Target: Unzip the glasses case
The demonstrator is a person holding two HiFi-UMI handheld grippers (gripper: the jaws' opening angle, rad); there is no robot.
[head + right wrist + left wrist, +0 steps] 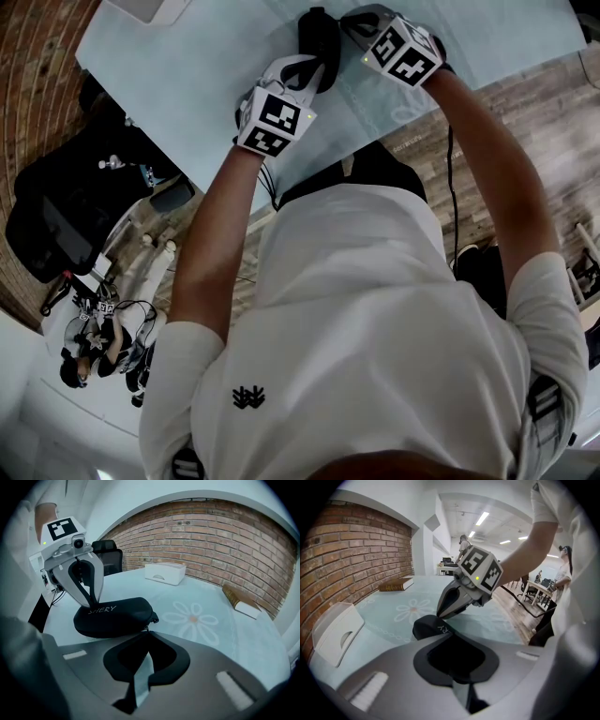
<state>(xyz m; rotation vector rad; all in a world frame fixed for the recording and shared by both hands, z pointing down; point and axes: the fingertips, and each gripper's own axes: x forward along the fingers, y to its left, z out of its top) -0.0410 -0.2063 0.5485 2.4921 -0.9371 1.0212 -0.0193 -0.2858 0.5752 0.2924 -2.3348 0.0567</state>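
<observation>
On a flowered table [187, 66], left gripper [88, 603] clamps the glasses case [117, 616]; right gripper [440, 614] seemingly pinches its zipper pull [153, 618].

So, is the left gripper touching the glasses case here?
Touching. The right gripper view shows the left gripper with its jaws closed onto one end of the glasses case, right by the white print, with no gap between them.

The worktop [211, 634] is covered by a pale blue-green cloth printed with white daisies. A black glasses case [115, 616] lies flat near its middle. A white box [164, 573] sits at the left edge beside the brick wall. A closed book [241, 602] lies farther along that same edge.
</observation>
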